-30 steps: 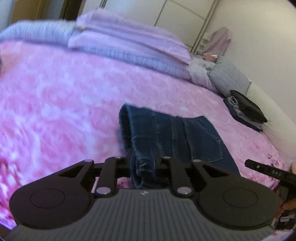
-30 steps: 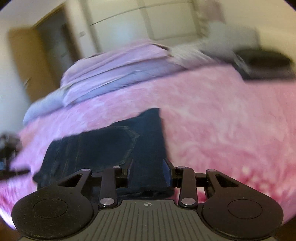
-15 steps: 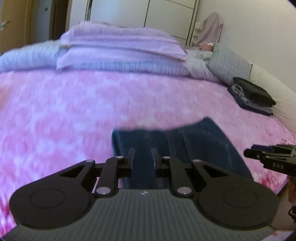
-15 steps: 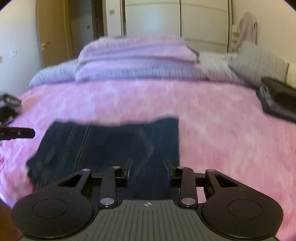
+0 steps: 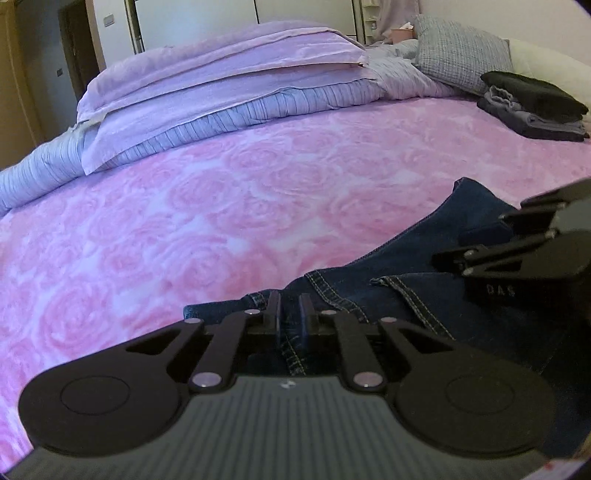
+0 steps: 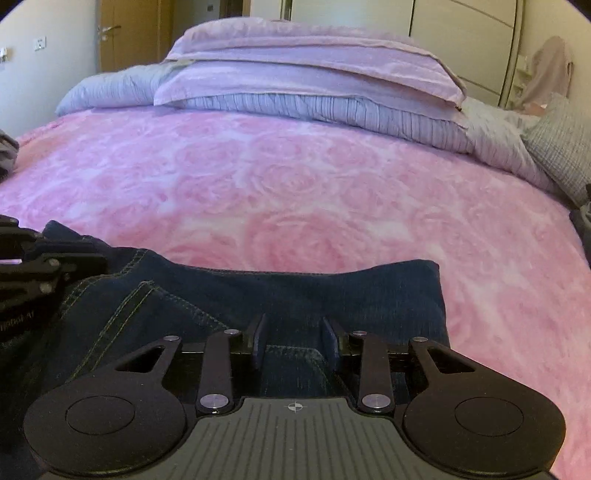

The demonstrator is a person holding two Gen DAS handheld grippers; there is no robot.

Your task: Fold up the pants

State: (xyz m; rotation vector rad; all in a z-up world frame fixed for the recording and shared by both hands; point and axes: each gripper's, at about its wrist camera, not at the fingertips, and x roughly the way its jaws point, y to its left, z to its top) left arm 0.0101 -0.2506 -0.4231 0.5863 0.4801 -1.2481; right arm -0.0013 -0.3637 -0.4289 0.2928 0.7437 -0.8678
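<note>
Dark blue denim pants (image 5: 406, 258) lie folded on the pink rose-pattern blanket (image 5: 221, 203), near its front edge. My left gripper (image 5: 290, 314) is shut on a stitched seam at the pants' left end, its fingers close together. In the right wrist view the pants (image 6: 295, 291) spread as a flat folded band. My right gripper (image 6: 294, 332) holds a thick fold of them between wider-set fingers. Each gripper shows in the other's view: the right gripper's body (image 5: 517, 251) at the right, the left gripper's body (image 6: 33, 266) at the left.
A stack of folded lilac and striped bedding (image 5: 221, 85) fills the far side of the bed. A grey checked pillow (image 5: 461, 51) and a pile of dark folded clothes (image 5: 535, 103) sit at the far right. A wooden door (image 6: 133, 33) stands behind.
Both grippers swung and dropped low to the bed with the pants in them. The left fingers have drawn closer together on the denim. The pants now lie flatter on the blanket.
</note>
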